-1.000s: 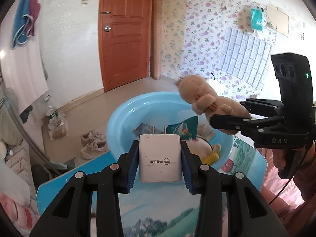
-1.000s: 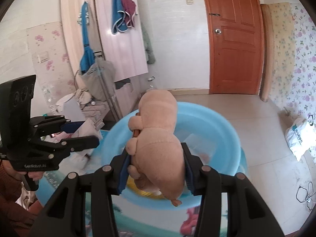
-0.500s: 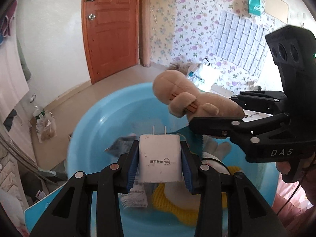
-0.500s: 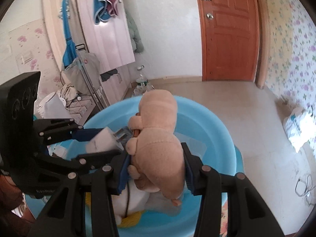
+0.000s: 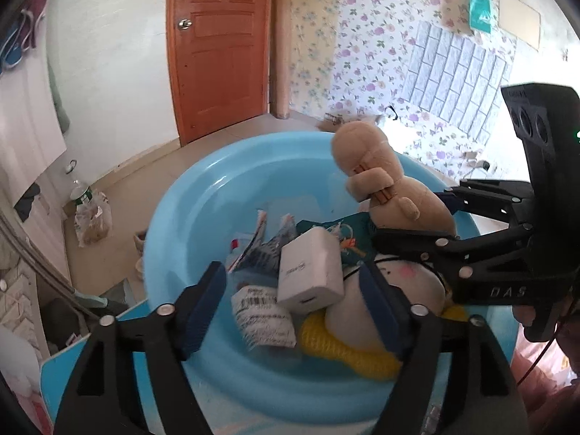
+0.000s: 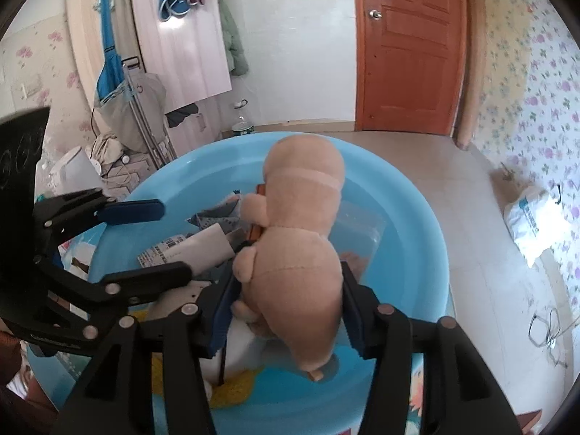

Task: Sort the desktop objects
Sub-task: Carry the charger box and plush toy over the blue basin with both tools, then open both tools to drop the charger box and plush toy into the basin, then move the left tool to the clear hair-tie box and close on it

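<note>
A light blue plastic basin (image 5: 203,195) stands on the table and also shows in the right wrist view (image 6: 406,217). My left gripper (image 5: 293,301) is open over the basin. A white charger (image 5: 311,272) lies tilted between its fingers, free of both pads, on the pile of packets in the basin. My right gripper (image 6: 286,311) is shut on a tan plush toy (image 6: 301,239) and holds it above the basin; the plush toy also shows in the left wrist view (image 5: 380,181). A white and yellow plush (image 5: 369,322) lies in the basin.
Paper packets and a labelled white pack (image 5: 264,315) lie in the basin. The table has a blue cartoon-print top (image 5: 72,362). Beyond are a tiled floor, an orange door (image 6: 406,47), a drying rack (image 6: 137,116) and a white bag (image 6: 533,221) on the floor.
My left gripper opened and let go of the white charger, which dropped tilted onto the pile in the basin. Both grippers moved further over the basin. The right gripper still holds the plush toy.
</note>
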`<state>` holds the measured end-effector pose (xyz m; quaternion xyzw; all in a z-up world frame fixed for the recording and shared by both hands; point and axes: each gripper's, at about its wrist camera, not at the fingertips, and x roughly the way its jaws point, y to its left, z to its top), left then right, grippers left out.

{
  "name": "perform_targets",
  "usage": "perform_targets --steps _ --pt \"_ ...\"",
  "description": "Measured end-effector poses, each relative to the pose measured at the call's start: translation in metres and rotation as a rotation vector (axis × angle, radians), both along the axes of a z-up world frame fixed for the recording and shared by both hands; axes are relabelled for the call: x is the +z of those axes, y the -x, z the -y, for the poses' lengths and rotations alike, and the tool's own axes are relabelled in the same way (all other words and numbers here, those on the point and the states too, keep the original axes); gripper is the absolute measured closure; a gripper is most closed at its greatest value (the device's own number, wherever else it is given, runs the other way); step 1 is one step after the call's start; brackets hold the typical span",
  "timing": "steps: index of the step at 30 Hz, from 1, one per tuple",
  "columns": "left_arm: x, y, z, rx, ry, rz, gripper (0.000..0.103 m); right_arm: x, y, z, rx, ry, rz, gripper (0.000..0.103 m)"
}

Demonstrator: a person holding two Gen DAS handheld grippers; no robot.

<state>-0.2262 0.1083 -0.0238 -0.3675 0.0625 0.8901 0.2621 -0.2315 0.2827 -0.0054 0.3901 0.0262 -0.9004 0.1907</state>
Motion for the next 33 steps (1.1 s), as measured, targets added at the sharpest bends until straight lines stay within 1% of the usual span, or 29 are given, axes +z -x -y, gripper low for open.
perform_targets --steps 3,5,10,11,13,16,23,28,32,33 --pt "0.003 -0.009 0.006 -0.009 -0.016 -0.011 0.020 0.003 -0.005 -0.003 -0.010 -0.002 -0.005 0.052" --pt "0.005 -0.013 0.009 -0.018 -0.013 -0.016 0.014 0.006 -0.010 -0.005 -0.016 0.002 -0.007 0.052" --pt "0.012 -0.033 0.016 -0.026 -0.002 -0.061 0.011 0.011 -0.020 -0.006 -0.018 0.001 -0.012 0.052" --pt "0.012 -0.038 0.019 -0.020 0.003 -0.059 0.009 0.011 -0.024 -0.005 -0.012 0.002 -0.011 0.049" --pt "0.010 -0.045 0.025 -0.008 -0.001 -0.050 0.008 0.011 -0.029 -0.002 -0.009 -0.009 -0.019 0.045" --pt "0.009 -0.053 0.042 0.023 -0.024 -0.047 0.008 0.010 -0.035 -0.001 -0.019 -0.009 -0.024 0.044" --pt "0.009 -0.066 0.076 0.121 -0.029 -0.043 0.008 0.012 -0.039 0.001 -0.037 -0.002 -0.027 0.043" --pt "0.002 -0.076 0.101 0.199 -0.032 -0.029 0.008 0.021 -0.048 0.004 -0.013 0.012 -0.065 0.043" --pt "-0.005 -0.083 0.120 0.253 -0.024 -0.014 0.008 0.026 -0.051 0.006 -0.005 0.039 -0.079 0.043" --pt "-0.007 -0.084 0.124 0.263 -0.024 -0.011 0.008 0.026 -0.052 0.007 -0.003 0.042 -0.080 0.041"
